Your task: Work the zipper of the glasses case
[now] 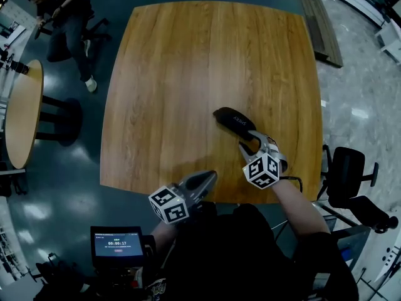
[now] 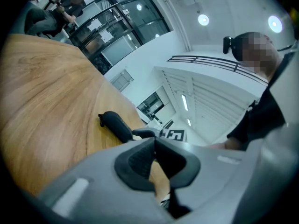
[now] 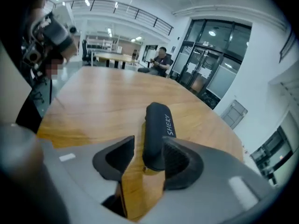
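Black oblong glasses case (image 1: 235,122) on light wooden table (image 1: 175,61); right gripper (image 1: 254,143) jaws parted, straddling its near end, unclamped; left gripper (image 1: 207,179) clenched empty at table's near edge.

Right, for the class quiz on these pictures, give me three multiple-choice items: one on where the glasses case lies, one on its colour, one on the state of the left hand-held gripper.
1. Where does the glasses case lie? A) on the floor B) on the wooden table C) on a chair
2. What colour is the case? A) red B) white C) black
3. How do the jaws of the left hand-held gripper stand? A) together, empty B) wide apart C) clamped on the case
Key: 1 B, it rests on the table, its near end between the jaws of the right hand-held gripper. 2 C, its shell is black. 3 A, the pads meet with nothing between them.
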